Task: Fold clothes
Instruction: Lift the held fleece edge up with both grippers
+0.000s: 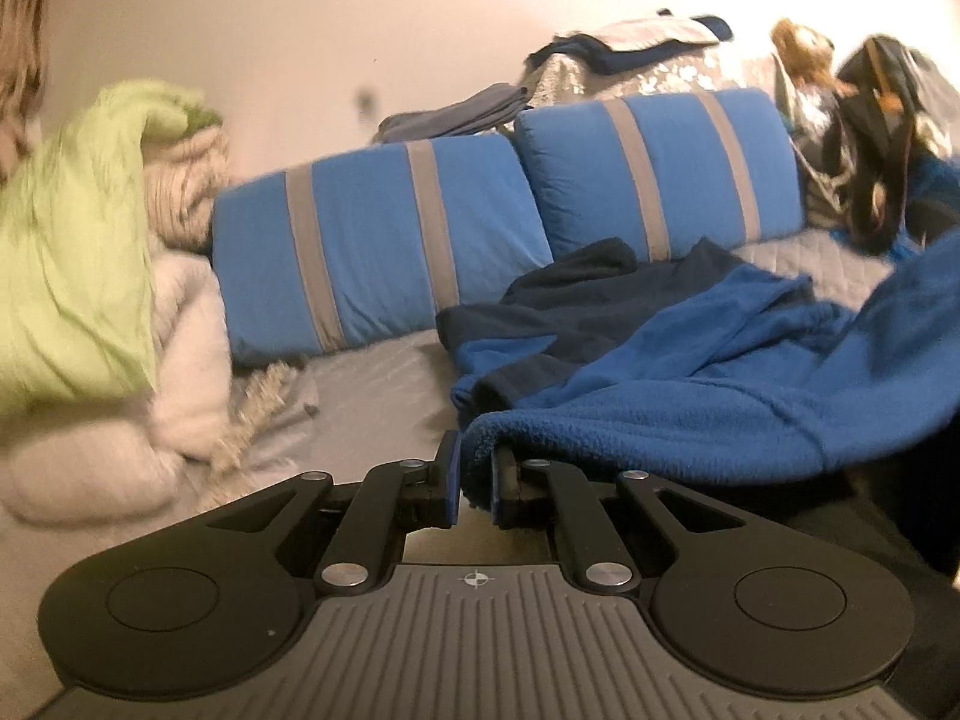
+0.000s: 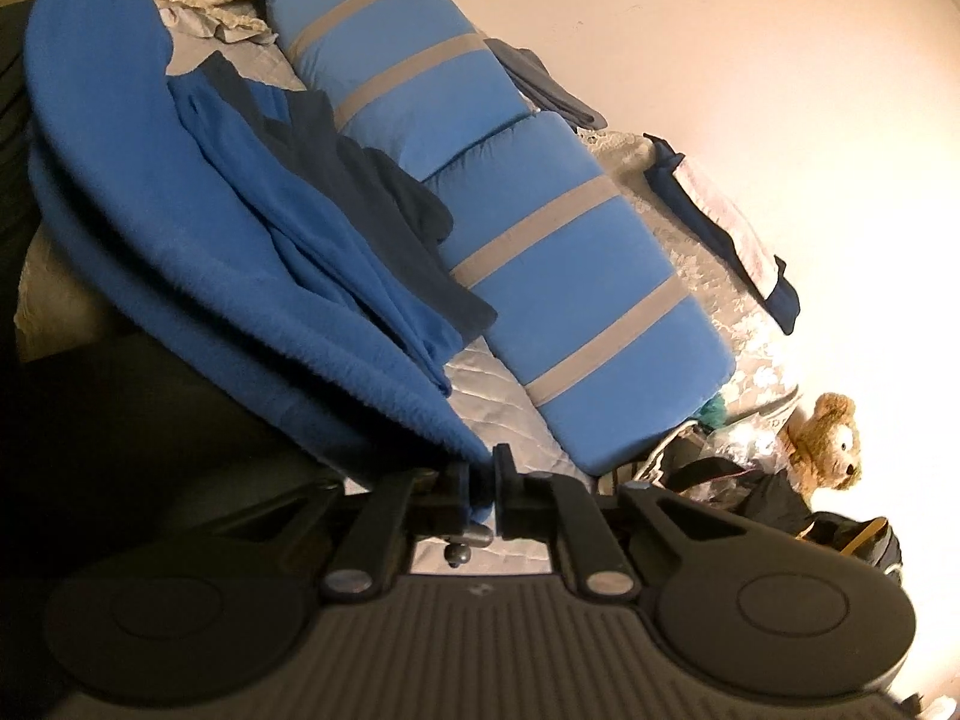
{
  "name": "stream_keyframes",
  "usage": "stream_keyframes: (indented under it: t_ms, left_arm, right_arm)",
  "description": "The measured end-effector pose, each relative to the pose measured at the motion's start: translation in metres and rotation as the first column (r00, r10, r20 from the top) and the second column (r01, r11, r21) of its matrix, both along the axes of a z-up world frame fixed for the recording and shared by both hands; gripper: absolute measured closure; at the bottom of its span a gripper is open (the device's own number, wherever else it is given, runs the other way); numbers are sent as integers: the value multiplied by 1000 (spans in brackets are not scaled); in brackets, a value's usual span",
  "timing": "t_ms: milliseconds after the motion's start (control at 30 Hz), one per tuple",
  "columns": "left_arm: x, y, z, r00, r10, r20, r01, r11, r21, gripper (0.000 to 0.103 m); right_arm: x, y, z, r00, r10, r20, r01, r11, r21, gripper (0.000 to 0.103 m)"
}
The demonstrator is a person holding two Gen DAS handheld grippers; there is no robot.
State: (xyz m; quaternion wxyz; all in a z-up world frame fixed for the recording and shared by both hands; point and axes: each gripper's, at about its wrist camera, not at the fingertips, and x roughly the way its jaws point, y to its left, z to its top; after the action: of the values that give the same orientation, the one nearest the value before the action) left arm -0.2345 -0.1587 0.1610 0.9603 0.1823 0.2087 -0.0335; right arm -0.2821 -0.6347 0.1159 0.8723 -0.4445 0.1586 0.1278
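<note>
Garment: blue fleece garment (image 1: pixel 690 372) is seen spread over the grey quilted bed cover (image 1: pixel 372 396), with its near hem lifted toward both cameras; darker navy panels (image 1: pixel 570 306) are noted on the part lying flat beside the cushions
Left gripper: left gripper (image 1: pixel 475 483) is seen with its blue-padded fingers (image 1: pixel 451 480) drawn close together; a fold of the fleece hem is pinched between them
Right gripper: right gripper (image 2: pixel 480 489) is seen with fingers pressed onto a corner of the same fleece (image 2: pixel 240 276); the hem is stretched away from it toward the upper left of the right wrist view
Cushions: two blue cushions with grey stripes (image 1: pixel 504 204) are set end to end behind the garment; the navy part of the garment is touching them
Bedding: a pale green pillow (image 1: pixel 72 252) and white bedding (image 1: pixel 174 348) are heaped at the left of the left wrist view; both are blurred
Other cloth: folded dark and patterned items (image 1: pixel 636 42) are stacked behind the cushions, against the wall
Toy: a brown teddy bear (image 2: pixel 825 441) is recorded near the wall, past the end of the cushions; dark bags (image 1: pixel 876 120) lie beside it
</note>
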Motion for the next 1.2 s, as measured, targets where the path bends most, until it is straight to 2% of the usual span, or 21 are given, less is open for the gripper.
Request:
stream_keyframes:
  t_ms: [133, 267, 433, 567, 733, 1200]
  left_arm:
    - [-2, -7, 4, 1000, -6, 6, 5, 994, 111, 93]
    - [-2, -14, 3, 1000, -17, 14, 13, 976, 217, 93]
    - [-5, -27, 0, 998, -58, 27, 43, 925, 377, 93]
    - [-8, -34, -2, 995, -91, 35, 64, 882, 467, 93]
    - [-13, -37, 0, 993, -110, 49, 69, 852, 519, 94]
    - [-32, -39, 13, 991, -93, 100, 28, 856, 517, 94]
  right_arm:
    - [0, -3, 5, 1000, 18, 23, -17, 999, -51, 96]
    - [1, -3, 4, 998, 35, 55, -28, 992, -127, 95]
    - [3, -3, 6, 995, 52, 85, -37, 984, -173, 95]
    - [3, -5, 5, 992, 80, 100, -56, 974, -219, 96]
    - [1, -9, 13, 989, 91, 114, -65, 974, -217, 97]
    - [-24, -18, 31, 980, 84, 180, -47, 979, -198, 98]
